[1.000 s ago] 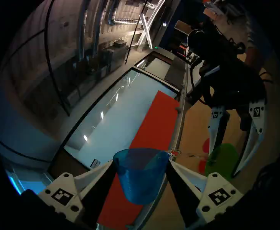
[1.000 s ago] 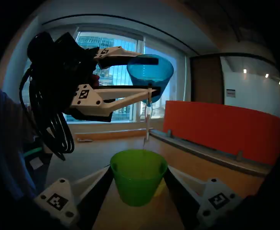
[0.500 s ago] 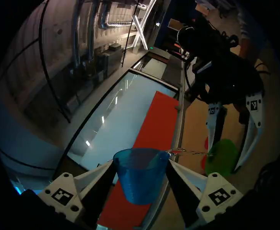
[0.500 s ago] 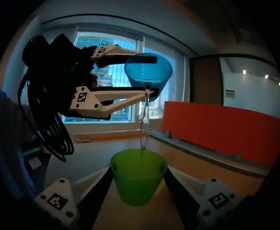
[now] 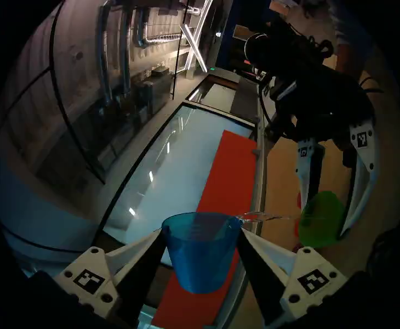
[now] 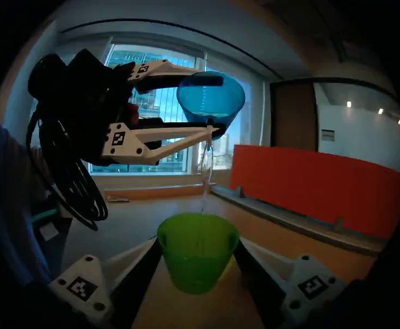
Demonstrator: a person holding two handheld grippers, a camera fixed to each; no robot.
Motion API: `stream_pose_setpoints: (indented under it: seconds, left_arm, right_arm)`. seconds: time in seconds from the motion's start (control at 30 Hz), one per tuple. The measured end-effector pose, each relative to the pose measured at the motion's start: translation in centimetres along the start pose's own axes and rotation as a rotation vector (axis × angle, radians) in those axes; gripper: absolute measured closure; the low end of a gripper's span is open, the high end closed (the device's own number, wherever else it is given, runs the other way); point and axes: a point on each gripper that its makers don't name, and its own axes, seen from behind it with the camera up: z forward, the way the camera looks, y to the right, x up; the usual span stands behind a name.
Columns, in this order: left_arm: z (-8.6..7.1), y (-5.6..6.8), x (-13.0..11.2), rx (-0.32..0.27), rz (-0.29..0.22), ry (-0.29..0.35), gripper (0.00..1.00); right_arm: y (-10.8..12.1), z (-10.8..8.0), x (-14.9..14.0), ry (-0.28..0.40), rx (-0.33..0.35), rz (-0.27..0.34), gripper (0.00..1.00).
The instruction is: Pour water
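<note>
Left gripper (image 5: pixel 200 237) clamped the blue cup (image 5: pixel 200 263), right gripper (image 6: pixel 198 241) the green cup (image 6: pixel 198 263); the faint stream (image 6: pixel 204 181), apparently landing inside, could miss if either wobbled.

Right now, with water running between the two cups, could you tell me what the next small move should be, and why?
Probably hold the blue cup at its present tilt in the left claw. A thin stream falls from its lip into the mouth of the green cup, which the right claw holds upright directly below, so the aim looks right.
</note>
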Motion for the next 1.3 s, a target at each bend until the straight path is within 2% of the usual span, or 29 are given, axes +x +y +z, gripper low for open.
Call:
stream_pose_setpoints:
  seconds: [0.47,1.3]
  left_arm:
    - [0.0,-1.2,0.6,0.008,0.052,0.016,0.14]
    - [-0.2,-1.3,1.1,0.000,0.135,0.031,0.14]
  right_arm:
    - [0.3,-0.1,0.4,0.008,-0.005,-0.001,0.09]
    - [0.3,-0.1,0.9,0.019,-0.010,-0.006,0.09]
